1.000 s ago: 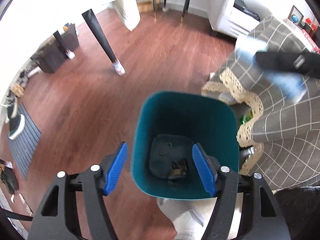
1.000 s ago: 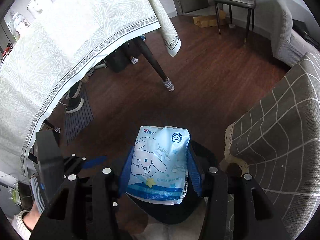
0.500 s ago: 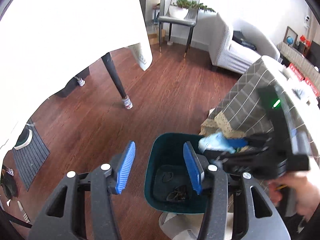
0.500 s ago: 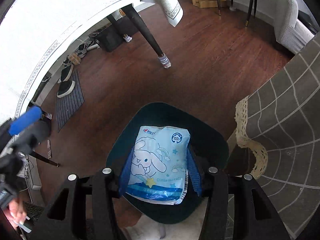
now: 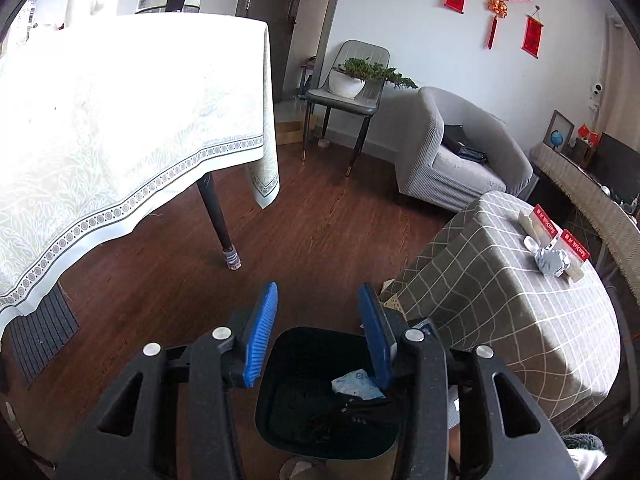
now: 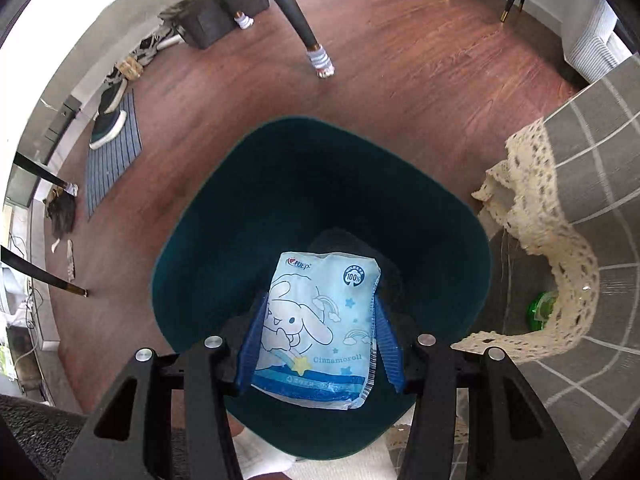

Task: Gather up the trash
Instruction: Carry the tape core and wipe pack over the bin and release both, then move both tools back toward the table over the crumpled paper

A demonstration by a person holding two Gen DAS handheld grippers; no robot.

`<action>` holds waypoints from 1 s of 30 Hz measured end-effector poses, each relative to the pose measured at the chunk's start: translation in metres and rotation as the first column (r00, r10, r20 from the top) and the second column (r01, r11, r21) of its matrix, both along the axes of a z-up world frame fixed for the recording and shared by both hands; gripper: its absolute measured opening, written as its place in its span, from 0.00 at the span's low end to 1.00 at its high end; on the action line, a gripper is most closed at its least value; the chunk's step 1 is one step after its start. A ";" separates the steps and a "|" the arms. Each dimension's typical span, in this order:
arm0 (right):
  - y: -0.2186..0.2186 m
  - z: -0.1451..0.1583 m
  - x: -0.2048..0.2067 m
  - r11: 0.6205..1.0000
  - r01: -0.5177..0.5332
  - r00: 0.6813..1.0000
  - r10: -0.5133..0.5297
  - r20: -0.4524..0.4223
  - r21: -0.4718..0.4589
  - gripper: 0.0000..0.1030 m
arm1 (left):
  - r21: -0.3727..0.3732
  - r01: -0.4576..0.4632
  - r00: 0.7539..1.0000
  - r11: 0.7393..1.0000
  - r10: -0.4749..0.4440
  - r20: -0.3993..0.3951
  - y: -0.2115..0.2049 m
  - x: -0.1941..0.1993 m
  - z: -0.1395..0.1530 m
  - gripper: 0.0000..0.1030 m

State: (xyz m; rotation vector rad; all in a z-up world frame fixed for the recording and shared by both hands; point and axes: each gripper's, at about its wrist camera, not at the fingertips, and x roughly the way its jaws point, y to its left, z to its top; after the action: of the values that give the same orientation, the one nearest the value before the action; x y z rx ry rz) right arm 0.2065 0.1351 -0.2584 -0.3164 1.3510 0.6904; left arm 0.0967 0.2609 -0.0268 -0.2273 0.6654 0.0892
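My right gripper [image 6: 320,308] is shut on a light blue tissue pack [image 6: 320,320] with a cartoon rabbit, held low inside the mouth of the dark teal trash bin [image 6: 192,248]. Dark scraps lie on the bin's bottom behind the pack. In the left wrist view the same bin [image 5: 276,404] stands on the floor below my left gripper [image 5: 318,312], whose jaws are closing with nothing between them. The pack [image 5: 354,386] and the black right gripper show inside the bin there. Crumpled foil [image 5: 554,261] lies on the checked table.
A low table with a grey checked, lace-edged cloth [image 5: 500,288] stands right of the bin. A tall table under a white cloth [image 5: 120,128] is at the left, its dark leg [image 5: 218,220] on the wood floor. A grey armchair [image 5: 452,152] and a chair with a plant [image 5: 356,80] stand behind.
The right gripper has sunk with the tissue pack from above the bin into its mouth. The left gripper has risen away from the bin, tilted up toward the room, and its jaws have narrowed.
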 end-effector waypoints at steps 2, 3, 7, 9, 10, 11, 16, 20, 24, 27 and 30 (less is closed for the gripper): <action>0.002 -0.008 -0.003 1.000 -0.016 1.000 0.016 -0.006 -0.010 0.52 | -0.006 0.009 1.000 1.000 -0.009 0.022 -0.003 0.000 0.008 0.40; 0.002 -0.012 -0.004 1.000 -0.023 1.000 0.023 -0.006 -0.018 0.53 | -0.010 0.014 0.999 1.000 -0.013 0.033 -0.005 -0.001 0.012 0.40; 0.002 -0.017 -0.010 0.998 -0.045 0.999 0.045 0.006 -0.035 0.62 | -0.007 0.026 0.997 1.000 -0.025 0.068 -0.010 -0.004 0.025 0.39; 0.000 -0.016 -0.013 0.998 -0.052 0.998 0.053 0.021 -0.044 0.65 | -0.011 0.033 0.996 0.999 -0.032 0.088 -0.010 -0.005 0.031 0.39; -0.001 -0.015 -0.014 0.997 -0.057 0.998 0.058 0.028 -0.044 0.65 | -0.013 0.032 0.995 0.999 -0.030 0.095 -0.010 -0.005 0.033 0.39; -0.001 -0.014 -0.016 0.997 -0.061 0.997 0.063 0.034 -0.044 0.65 | -0.016 0.031 0.994 0.999 -0.029 0.102 -0.010 -0.005 0.036 0.39; -0.009 0.005 -0.020 0.997 -0.079 0.995 0.079 0.068 -0.008 0.66 | -0.025 0.022 0.991 0.999 -0.019 0.134 -0.010 -0.008 0.048 0.39; -0.012 0.035 -0.029 0.992 -0.116 0.986 0.110 0.122 0.048 0.66 | -0.028 0.011 0.990 1.000 -0.007 0.143 -0.014 -0.004 0.052 0.39; -0.023 0.068 -0.037 0.979 -0.156 0.975 0.132 0.180 0.130 0.66 | -0.015 0.012 0.988 1.000 -0.009 0.152 -0.024 0.001 0.056 0.39; -0.032 0.092 -0.043 0.967 -0.177 0.966 0.135 0.221 0.186 0.66 | 0.007 0.019 0.988 1.000 -0.020 0.150 -0.032 0.007 0.057 0.39; -0.040 0.115 -0.047 0.957 -0.189 0.958 0.130 0.256 0.219 0.66 | 0.013 0.026 0.989 1.000 -0.028 0.145 -0.040 0.013 0.057 0.40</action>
State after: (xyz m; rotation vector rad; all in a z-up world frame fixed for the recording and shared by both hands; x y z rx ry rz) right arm 0.1596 0.0955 -0.1437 -0.3053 1.0061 0.9139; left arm 0.1096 0.2209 0.0299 -0.2118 0.5227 0.0500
